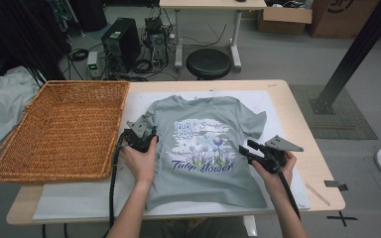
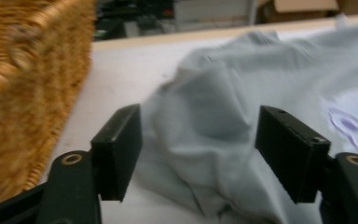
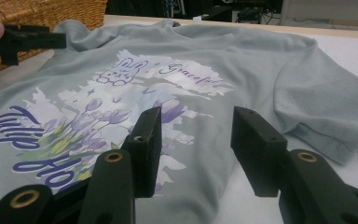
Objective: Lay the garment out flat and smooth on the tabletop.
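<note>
Grey cotton T-shirt [image 1: 203, 148] lies flat, print up, on the surface [image 1: 297, 124], its left sleeve bunched between the spread jaws of the left tongs [image 2: 198, 154], not yet pinched. Right tongs [image 3: 196, 149] hover part open and empty above the shirt's right edge. A clean fold likely needs both sides gripped evenly. Farther left sits the wicker basket [image 1: 54, 129].

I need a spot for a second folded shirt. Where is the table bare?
Free: the strip along the near edge in front of the wicker basket, and the table right of the T-shirt. Crowded: the middle, under the shirt and both grippers.
</note>
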`<state>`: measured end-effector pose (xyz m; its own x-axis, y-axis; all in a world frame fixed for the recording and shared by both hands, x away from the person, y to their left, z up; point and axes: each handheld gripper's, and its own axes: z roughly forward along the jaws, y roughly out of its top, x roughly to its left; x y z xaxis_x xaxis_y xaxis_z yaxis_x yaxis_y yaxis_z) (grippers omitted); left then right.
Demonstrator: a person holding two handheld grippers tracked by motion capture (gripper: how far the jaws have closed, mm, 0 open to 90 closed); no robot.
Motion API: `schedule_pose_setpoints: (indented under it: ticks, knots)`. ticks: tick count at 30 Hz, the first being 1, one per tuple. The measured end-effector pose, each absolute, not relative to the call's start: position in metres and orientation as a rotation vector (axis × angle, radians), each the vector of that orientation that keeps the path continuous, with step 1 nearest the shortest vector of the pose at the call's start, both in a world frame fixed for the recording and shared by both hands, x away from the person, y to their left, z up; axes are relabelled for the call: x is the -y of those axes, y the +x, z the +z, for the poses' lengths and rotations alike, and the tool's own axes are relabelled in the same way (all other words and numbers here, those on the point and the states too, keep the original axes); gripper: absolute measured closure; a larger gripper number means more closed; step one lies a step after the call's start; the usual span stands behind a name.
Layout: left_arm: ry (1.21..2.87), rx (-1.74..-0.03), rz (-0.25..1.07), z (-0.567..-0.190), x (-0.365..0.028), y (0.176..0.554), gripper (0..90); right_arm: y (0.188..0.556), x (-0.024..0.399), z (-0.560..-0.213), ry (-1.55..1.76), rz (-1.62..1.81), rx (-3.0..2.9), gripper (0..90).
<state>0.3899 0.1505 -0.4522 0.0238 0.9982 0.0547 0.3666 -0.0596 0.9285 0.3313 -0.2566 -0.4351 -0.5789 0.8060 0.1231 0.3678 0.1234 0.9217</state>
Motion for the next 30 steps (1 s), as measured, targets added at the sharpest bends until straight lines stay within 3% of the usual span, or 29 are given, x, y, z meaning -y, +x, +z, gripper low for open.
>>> schedule_pose_setpoints:
  ticks: [5, 6, 9, 10, 15, 17, 19, 22, 23, 26, 30]
  knots:
    - [1.549, -1.489, 1.036, -0.454, -0.153, 0.403, 29.0, 0.326, 0.256, -0.43, 1.114, 1.462, -1.991, 54.1]
    - [1.573, -1.514, 0.965, -0.456, -0.154, 0.404, 36.9, 0.325, 0.256, -0.43, 1.11, 1.463, -1.987, 54.3]
    - [1.615, -1.613, 0.94, -0.459, -0.155, 0.396, 66.7, 0.322, 0.257, -0.429, 1.097, 1.457, -1.982, 54.6]
    - [1.615, -1.613, 0.94, -0.459, -0.155, 0.396, 71.9, 0.322, 0.257, -0.429, 1.097, 1.457, -1.982, 54.6]
    - [1.598, -1.641, 0.962, -0.461, -0.158, 0.374, 77.8, 0.319, 0.258, -0.429, 1.082, 1.46, -1.987, 55.1]
    - [1.596, -1.632, 0.964, -0.459, -0.156, 0.362, 76.9, 0.317, 0.258, -0.429, 1.071, 1.451, -1.991, 55.4]
    - [1.591, -1.593, 1.001, -0.456, -0.151, 0.349, 68.8, 0.315, 0.258, -0.428, 1.06, 1.457, -1.993, 55.6]
    - [1.564, -1.53, 1.019, -0.452, -0.146, 0.342, 48.4, 0.315, 0.256, -0.428, 1.057, 1.461, -1.999, 55.5]
    - [1.578, -1.509, 1.018, -0.449, -0.145, 0.343, 48.4, 0.314, 0.256, -0.428, 1.056, 1.463, -2.0, 55.5]
    - [1.557, -1.444, 0.999, -0.44, -0.145, 0.355, 34.7, 0.313, 0.254, -0.427, 1.048, 1.478, -2.0, 55.2]
    - [1.627, -1.436, 1.005, -0.44, -0.15, 0.384, 29.8, 0.313, 0.25, -0.428, 1.037, 1.495, -2.006, 55.0]
